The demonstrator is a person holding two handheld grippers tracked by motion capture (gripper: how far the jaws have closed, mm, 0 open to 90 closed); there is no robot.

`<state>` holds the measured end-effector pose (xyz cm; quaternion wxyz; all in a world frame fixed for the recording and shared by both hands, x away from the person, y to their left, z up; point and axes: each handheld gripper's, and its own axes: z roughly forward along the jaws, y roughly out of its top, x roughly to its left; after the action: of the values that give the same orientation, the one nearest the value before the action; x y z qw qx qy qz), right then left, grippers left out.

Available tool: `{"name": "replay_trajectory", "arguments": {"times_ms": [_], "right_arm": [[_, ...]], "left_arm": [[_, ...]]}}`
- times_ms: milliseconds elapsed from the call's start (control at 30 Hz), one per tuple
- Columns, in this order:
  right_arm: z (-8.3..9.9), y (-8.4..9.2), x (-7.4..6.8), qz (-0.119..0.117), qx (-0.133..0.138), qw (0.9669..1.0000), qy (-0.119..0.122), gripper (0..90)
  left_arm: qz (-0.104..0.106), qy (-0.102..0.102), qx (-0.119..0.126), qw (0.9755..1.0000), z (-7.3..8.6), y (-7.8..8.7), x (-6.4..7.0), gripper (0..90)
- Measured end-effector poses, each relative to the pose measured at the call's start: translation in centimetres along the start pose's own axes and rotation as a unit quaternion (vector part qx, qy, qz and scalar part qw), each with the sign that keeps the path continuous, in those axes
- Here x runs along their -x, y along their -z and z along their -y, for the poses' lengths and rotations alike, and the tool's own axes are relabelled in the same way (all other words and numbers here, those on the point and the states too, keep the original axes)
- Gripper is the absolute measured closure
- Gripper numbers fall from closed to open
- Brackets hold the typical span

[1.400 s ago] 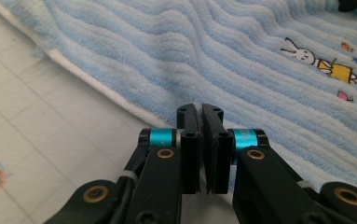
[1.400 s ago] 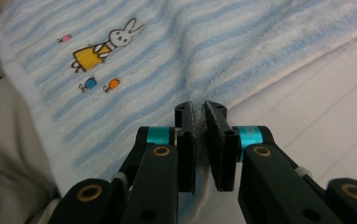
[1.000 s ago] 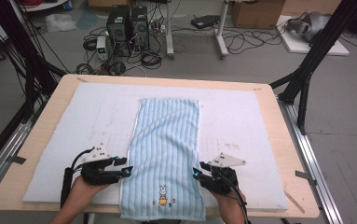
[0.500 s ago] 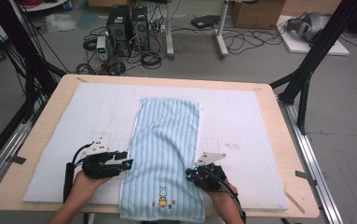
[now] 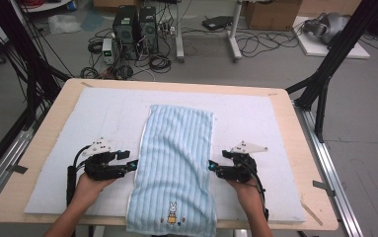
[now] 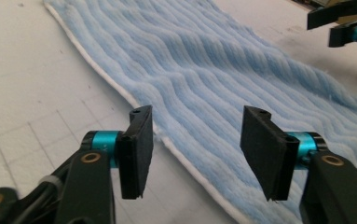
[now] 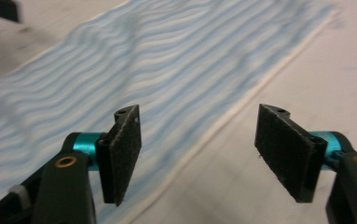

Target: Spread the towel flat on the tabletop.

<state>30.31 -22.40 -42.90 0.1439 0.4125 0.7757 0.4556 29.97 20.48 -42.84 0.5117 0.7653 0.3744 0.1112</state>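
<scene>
With both the left gripper [image 5: 133,164] and right gripper [image 5: 211,167] fingers just opened wide and empty astride the towel [image 5: 176,163] edges, closing high could miss the thin hem.

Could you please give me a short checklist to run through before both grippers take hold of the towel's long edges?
1. Towel lies flat on the white mat: ok.
2. Left gripper open, jaws just been opening, astride the white hem, nothing pinched: ok.
3. Right gripper open, jaws just been opening, astride the opposite hem: ok.
4. Grippers level with each other across the towel: ok.
5. Lower jaw under the hem: cannot tell.
</scene>
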Motion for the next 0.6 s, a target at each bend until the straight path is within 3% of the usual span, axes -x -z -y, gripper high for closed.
{"name": "replay_trajectory", "arguments": {"times_ms": [100, 200, 300, 400, 533, 600], "right_arm": [[-1.0, -1.1, 1.3, 0.039, -0.004, 0.9992, 0.004, 26.2], [-1.9, -2.0, 2.1, 0.062, -0.011, 0.9980, 0.006, 20.3], [-2.7, -2.7, 3.0, 0.093, -0.013, 0.9955, -0.011, 10.5], [-3.3, -3.7, 4.2, 0.086, -0.017, 0.9958, -0.027, 10.5], [-4.2, -5.6, 5.0, 0.082, -0.045, 0.9955, -0.017, 10.6], [-4.7, -6.9, 5.6, 0.073, -0.057, 0.9957, -0.011, 23.8]], "left_arm": [[-0.001, 0.002, 0.005, 1.0000, -0.4, -0.4, -0.7, 39.2], [0.003, -0.001, 0.007, 1.0000, -0.8, -0.5, -1.2, 38.0], [0.004, 0.002, 0.015, 0.9999, -1.1, -0.7, -1.6, 37.6], [-0.002, 0.002, 0.025, 0.9997, -1.3, -1.0, -2.1, 37.4], [-0.006, -0.001, 0.031, 0.9995, -1.7, -1.2, -2.6, 37.4], [-0.014, -0.001, 0.041, 0.9991, -1.8, -1.1, -2.9, 37.7]]}}
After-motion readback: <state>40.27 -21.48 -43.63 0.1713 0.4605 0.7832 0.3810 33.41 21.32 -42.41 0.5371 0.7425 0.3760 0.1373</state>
